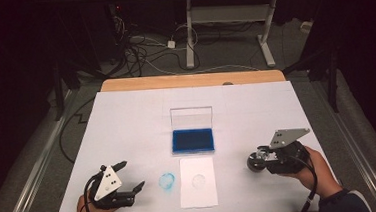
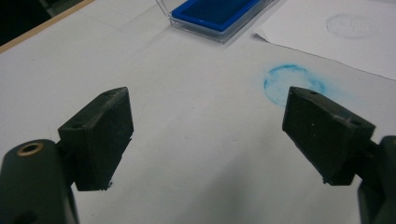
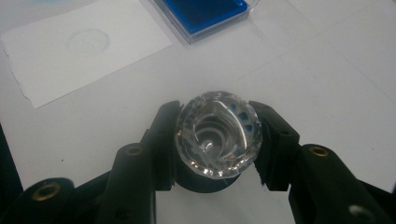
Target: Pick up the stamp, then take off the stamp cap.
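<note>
Black jaws of the right gripper (image 3: 217, 140) stood nearest in the right gripper view, pinching a round stamp (image 3: 217, 134) with a faceted clear top and a dark base; a few blue marks showed through the clear part; in the high view the same gripper (image 1: 258, 162) held the stamp (image 1: 254, 162) at the right side of the white table cover (image 1: 127, 120), just above its surface, with the person's right hand (image 1: 315, 170) around the body. Beyond the stamp lay a white sheet of paper (image 3: 84, 51) bearing a faint round print (image 3: 88, 42); past that sat an open ink pad (image 1: 193, 140), its blue pad flat and its clear lid (image 1: 192, 117) standing upright behind. Left of the paper a blue ring smudge (image 1: 167, 180) marked the cover; the left gripper (image 2: 208, 133) rested near it with jaws spread wide, holding nothing.
</note>
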Tool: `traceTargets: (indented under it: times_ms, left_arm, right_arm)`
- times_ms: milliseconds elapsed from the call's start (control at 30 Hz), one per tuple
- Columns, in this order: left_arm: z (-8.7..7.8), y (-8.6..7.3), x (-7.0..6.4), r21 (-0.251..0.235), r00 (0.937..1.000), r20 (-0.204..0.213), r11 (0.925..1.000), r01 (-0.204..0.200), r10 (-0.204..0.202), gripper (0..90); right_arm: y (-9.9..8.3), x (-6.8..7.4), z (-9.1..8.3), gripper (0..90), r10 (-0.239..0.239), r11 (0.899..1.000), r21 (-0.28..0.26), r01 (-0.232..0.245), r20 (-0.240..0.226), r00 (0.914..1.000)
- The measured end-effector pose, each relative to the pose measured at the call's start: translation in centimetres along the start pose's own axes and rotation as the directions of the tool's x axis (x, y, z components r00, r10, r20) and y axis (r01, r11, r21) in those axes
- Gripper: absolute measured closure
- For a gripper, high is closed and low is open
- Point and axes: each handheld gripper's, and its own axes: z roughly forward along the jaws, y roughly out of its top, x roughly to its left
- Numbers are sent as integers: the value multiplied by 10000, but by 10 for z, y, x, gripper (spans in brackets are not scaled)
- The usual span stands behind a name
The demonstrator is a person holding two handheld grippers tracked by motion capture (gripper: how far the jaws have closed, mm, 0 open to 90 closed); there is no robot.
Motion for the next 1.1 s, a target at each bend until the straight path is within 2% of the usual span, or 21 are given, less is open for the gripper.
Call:
traceTargets:
  times_ms: [133, 233, 300, 433, 500, 600, 667, 767, 967, 1100]
  left_arm:
    - [3, -1, 1, 163, 9999, -86, 9999, -50, 52, 156]
    - [5, 1, 2, 208, 9999, -6, 9997, 121, -121, 156]
    - [7, 3, 3, 144, 10000, 28, 9999, -38, 37, 156]
    - [16, 8, 3, 247, 9993, 319, 9996, 163, -171, 156]
    - [21, 11, 2, 292, 9990, 408, 9994, 179, -191, 156]
    - [26, 17, 1, 222, 9983, 561, 9997, 140, -152, 156]
    - [29, 22, 0, 24, 9969, 747, 9997, 255, -256, 155]
    - [38, 31, -5, 27, 9954, 961, 10000, 44, -47, 155]
    - [55, 50, -20, -203, 9861, 1621, 9992, -338, 366, 154]
    - [65, 60, -29, -231, 9788, 1987, 9987, -452, 489, 151]
  right_arm:
    - [9, -1, 1, 564, -111, 9998, -183, 112, 26, 9999]
    - [23, 1, 2, 564, -205, 9980, -597, 197, -137, 9997]
    - [31, 4, 5, 564, -306, 9971, -705, 291, -207, 9993]
    - [45, 7, 11, 565, -485, 9950, -895, 446, -419, 9979]
    - [59, 15, 16, 564, -703, 9924, -1058, 636, -609, 9957]
    - [67, 19, 19, 564, -819, 9894, -1265, 717, -772, 9937]
    - [74, 23, 22, 565, -989, 9869, -1365, 865, -871, 9913]
    - [81, 28, 27, 564, -1185, 9846, -1406, 1038, -1006, 9878]
    - [95, 40, 33, 564, -1403, 9800, -1583, 1204, -1207, 9827]
    - [99, 42, 34, 564, -1464, 9768, -1765, 1216, -1349, 9800]
